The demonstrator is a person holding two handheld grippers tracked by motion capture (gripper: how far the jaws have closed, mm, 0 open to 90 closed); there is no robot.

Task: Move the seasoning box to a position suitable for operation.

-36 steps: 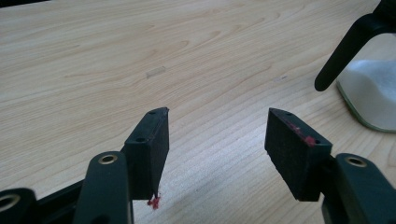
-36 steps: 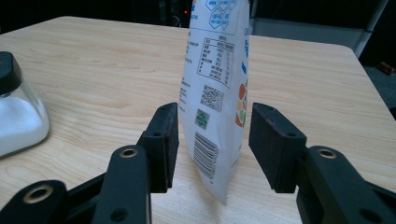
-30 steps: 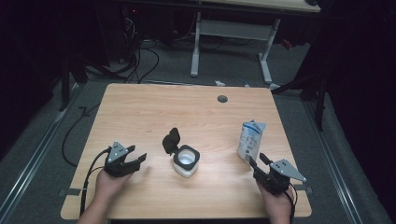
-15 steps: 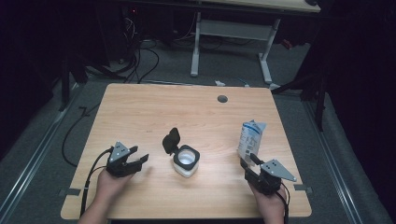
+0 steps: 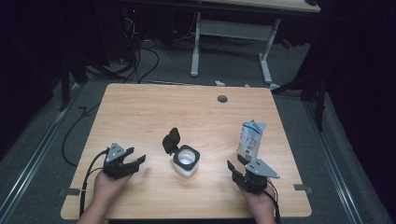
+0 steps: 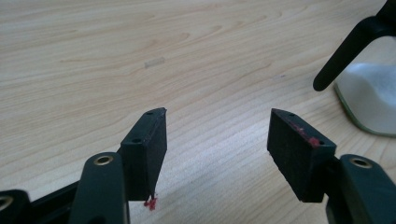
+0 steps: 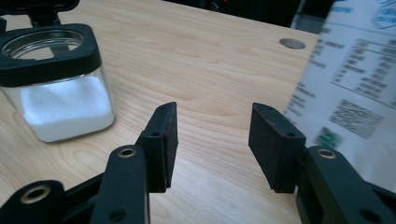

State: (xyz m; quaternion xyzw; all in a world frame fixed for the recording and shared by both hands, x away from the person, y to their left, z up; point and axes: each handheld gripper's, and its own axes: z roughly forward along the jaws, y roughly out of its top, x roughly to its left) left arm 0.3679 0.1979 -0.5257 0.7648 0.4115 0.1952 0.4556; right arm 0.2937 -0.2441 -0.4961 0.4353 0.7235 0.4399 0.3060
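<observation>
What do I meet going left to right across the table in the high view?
Left gripper, jaws open → glass jar with its black lid flipped open → right gripper, jaws open → white pouch standing upright.

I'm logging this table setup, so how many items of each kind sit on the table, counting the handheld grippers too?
Jar of white powder with open black lid: 1
Printed white pouch: 1
Handheld grippers, left gripper, right gripper: 2
Total: 4
</observation>
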